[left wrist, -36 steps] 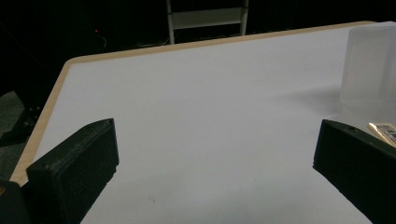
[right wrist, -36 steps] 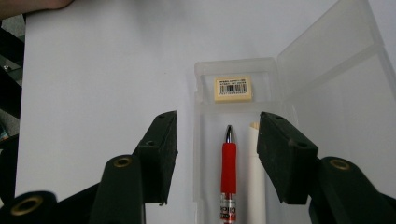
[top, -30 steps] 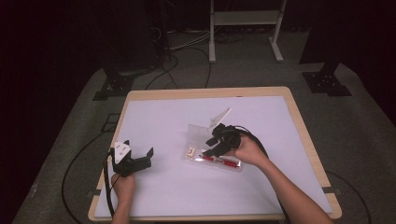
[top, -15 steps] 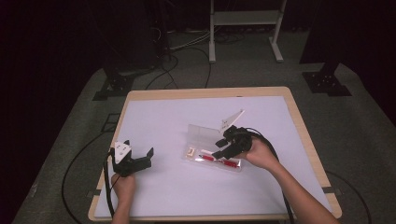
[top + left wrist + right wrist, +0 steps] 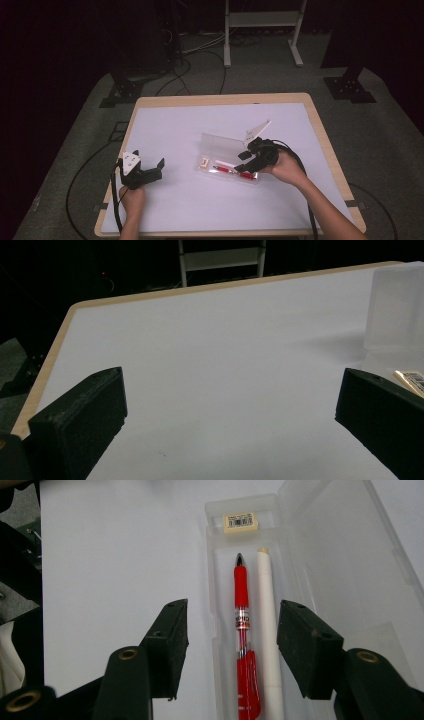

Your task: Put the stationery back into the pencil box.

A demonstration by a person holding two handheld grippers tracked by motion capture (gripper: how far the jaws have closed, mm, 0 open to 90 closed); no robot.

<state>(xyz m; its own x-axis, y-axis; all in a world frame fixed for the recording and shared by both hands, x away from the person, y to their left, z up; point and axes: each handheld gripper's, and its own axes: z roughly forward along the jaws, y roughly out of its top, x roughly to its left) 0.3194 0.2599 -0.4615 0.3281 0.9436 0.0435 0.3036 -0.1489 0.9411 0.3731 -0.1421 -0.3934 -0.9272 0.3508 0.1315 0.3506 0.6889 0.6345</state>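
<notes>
At about eight o'clock on the white desk, the left tongs rested in the person's left hand, jaws spread wide with nothing between them; the left gripper view showed bare desk between the two black jaws and the raised lid of the case off at three o'clock. Near the middle of the desk, a little toward four o'clock, lay the clear plastic pencil case, its lid hinged open toward twelve o'clock. Inside the tray, from its left end, sat a small cream eraser with a barcode label, then the red pen and a white pen lying side by side along the length of the case, touching or nearly so. At the case's right end, about three o'clock from it, the right tongs hung over the tray in the person's right hand. In the right gripper view their jaws stood apart on either side of the two pens, the left jaw over the desk outside the tray wall and the right jaw over the tray and lid; they had just been opening a little, with no pad pressing on anything. The step in hand appeared to be lining up on a pen to lift it out. The next move would likely call for lowering the jaws into the narrow tray, straddling one pen only, and closing without catching the tray wall or dragging its neighbour.
</notes>
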